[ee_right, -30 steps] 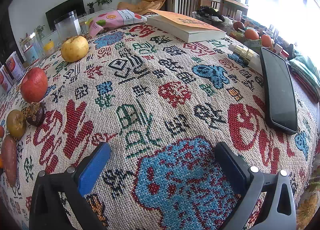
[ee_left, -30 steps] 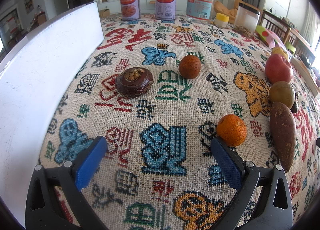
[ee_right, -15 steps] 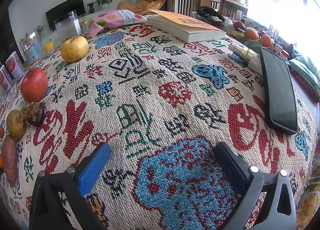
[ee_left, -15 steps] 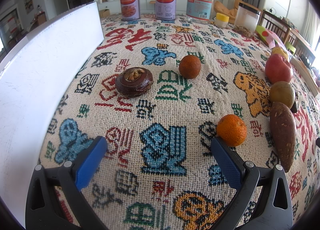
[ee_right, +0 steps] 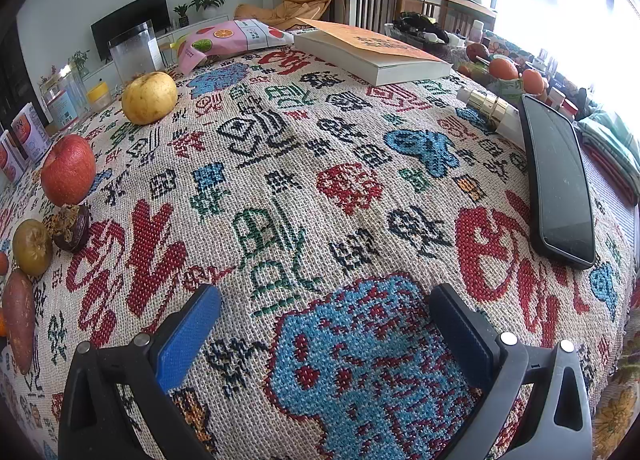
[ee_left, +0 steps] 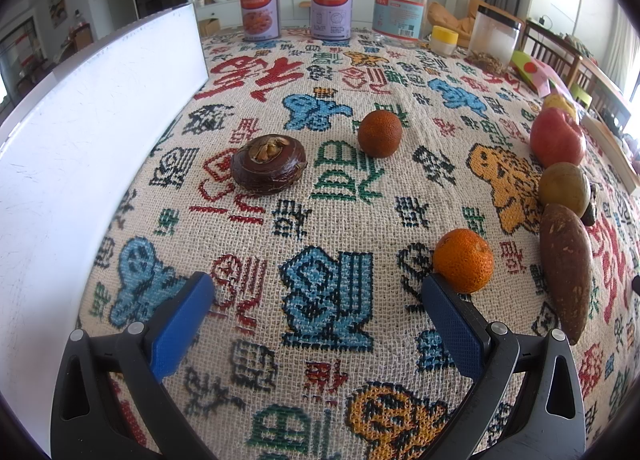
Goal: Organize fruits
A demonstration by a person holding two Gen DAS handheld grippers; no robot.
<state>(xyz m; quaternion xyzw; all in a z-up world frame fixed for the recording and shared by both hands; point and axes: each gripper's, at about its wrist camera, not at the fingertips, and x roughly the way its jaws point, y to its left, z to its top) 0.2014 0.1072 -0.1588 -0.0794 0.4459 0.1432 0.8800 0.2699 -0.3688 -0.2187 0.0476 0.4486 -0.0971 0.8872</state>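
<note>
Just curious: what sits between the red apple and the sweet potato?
In the right wrist view, a greenish-brown fruit and a small dark one lie between the apple and the sweet potato.

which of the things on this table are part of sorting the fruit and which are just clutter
For the job: orange tangerine, darker tangerine, red apple, yellow apple, sweet potato, brown round fruit.

Lying about: book, phone, two cans, glass jar, snack bag.

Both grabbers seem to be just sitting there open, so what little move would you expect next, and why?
Probably the left gripper shifts slightly right so its open fingers straddle the orange tangerine. That fruit lies just beyond the right finger, outside the gap, beside the line formed by the sweet potato and red apple. The right gripper faces only bare cloth.
</note>
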